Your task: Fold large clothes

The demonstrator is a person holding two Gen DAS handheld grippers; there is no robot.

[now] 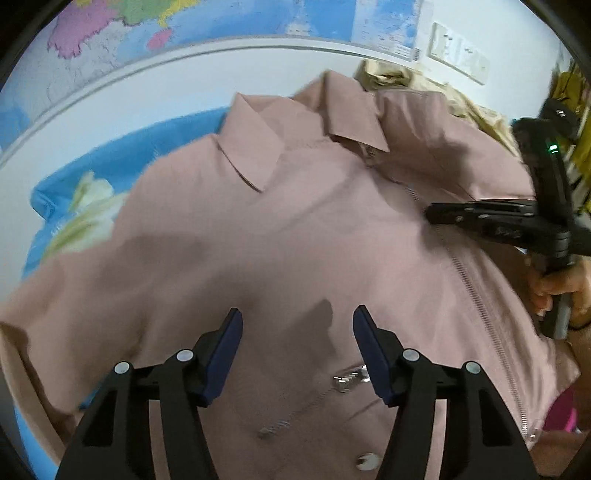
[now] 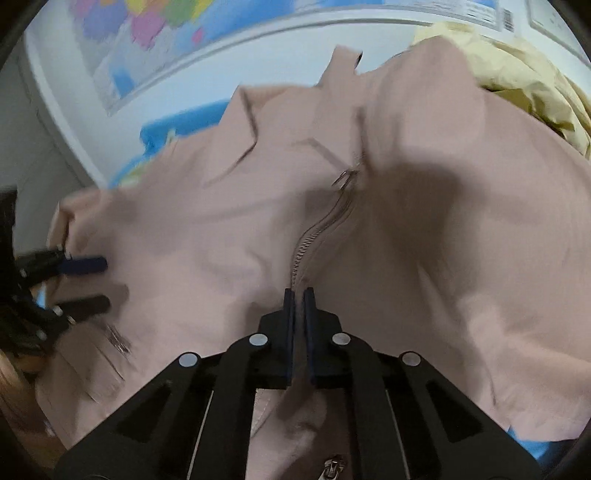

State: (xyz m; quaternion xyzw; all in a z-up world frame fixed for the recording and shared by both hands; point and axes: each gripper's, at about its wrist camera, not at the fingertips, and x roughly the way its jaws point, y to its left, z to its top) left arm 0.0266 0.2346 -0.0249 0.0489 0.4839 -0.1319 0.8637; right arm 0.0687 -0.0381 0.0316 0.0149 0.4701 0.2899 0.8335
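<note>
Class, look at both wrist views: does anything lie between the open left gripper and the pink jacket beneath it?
Nothing visible does. The left gripper hangs open directly over bare fabric of the pink jacket. The right gripper is off to one side, pinching the jacket at its zipper.

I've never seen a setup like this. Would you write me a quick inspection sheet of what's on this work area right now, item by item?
Surface: a blue patterned cloth shows from under the clothing.
Job's things: a pink jacket spread out front up, collar toward the wall, its zipper partly closed.
Clutter: a crumpled yellow garment behind the jacket.
Grippers: the left gripper is open above the jacket's front, nothing between its fingers; the right gripper is shut on a fold of the jacket beside the zipper. A hand holds the right one.
Cables: nothing seen.
Surroundings: a coloured map on the wall behind.
</note>
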